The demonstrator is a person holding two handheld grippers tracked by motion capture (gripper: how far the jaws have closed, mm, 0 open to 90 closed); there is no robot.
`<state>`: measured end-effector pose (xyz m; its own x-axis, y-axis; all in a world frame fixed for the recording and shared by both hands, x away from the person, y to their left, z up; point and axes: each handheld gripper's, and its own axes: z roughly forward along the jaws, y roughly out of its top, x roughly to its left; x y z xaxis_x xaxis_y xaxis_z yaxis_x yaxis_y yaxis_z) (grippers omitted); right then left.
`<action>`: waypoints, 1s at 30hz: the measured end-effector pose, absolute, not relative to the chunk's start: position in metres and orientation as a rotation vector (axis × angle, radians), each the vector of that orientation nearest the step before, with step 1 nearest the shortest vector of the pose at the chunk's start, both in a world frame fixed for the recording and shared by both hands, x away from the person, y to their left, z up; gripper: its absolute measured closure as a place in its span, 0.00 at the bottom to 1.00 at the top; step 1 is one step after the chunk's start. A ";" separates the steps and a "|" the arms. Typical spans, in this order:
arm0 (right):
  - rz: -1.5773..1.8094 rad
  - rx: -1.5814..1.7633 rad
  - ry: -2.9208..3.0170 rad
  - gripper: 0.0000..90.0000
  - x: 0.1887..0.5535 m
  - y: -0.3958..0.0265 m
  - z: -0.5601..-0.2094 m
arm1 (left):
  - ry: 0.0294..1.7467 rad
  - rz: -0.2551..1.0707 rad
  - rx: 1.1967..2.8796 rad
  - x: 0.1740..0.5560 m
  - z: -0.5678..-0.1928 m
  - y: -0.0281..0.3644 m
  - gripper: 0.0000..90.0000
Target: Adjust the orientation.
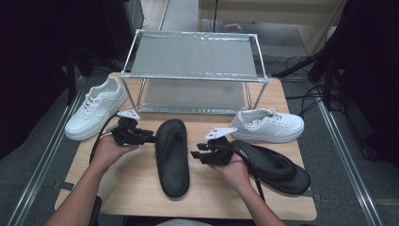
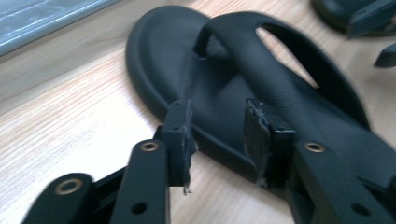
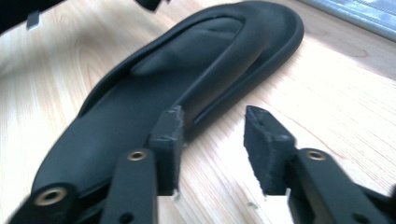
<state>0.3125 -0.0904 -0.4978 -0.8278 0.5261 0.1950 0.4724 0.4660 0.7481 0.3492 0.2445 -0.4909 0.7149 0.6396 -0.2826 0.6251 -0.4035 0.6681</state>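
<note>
Footwear on the wooden table [image 1: 131,188] counts four pieces: two black flip-flops and two white sneakers. One black flip-flop [image 1: 172,156] lies flat at the middle of the table, toe toward the metal shelf rack [image 1: 195,70], directly between the two grippers. The second black flip-flop [image 1: 275,165] lies to its right, partly under the person's right hand. One white sneaker [image 1: 96,107] sits at the rack's left leg, the other white sneaker [image 1: 269,125] at its right foot. The left gripper [image 1: 149,137] stands parted at the middle flip-flop's left edge, pads off it. The right gripper [image 1: 194,154] is likewise spread beside its right edge, gripping nothing; motion blur makes exact contact hard to judge, but a gap seems to show.
</note>
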 end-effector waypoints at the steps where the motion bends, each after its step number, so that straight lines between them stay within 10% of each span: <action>1: 1.299 0.882 2.640 0.63 0.312 -0.092 -0.498 | 0.955 0.023 2.121 0.348 -0.489 0.245 0.62; 21: 1.320 0.939 2.519 0.55 0.306 -0.165 -0.463 | 0.893 -0.003 2.126 0.336 -0.483 0.240 0.43; 30: 1.257 1.036 2.453 0.79 0.287 -0.209 -0.458 | 0.894 0.009 2.130 0.329 -0.482 0.240 0.42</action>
<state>0.2868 -0.2091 -0.4579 -0.7357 0.6638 0.1349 0.4971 0.3938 0.7732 0.3286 0.2398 -0.4817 0.7495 0.6000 -0.2798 0.5940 -0.4229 0.6843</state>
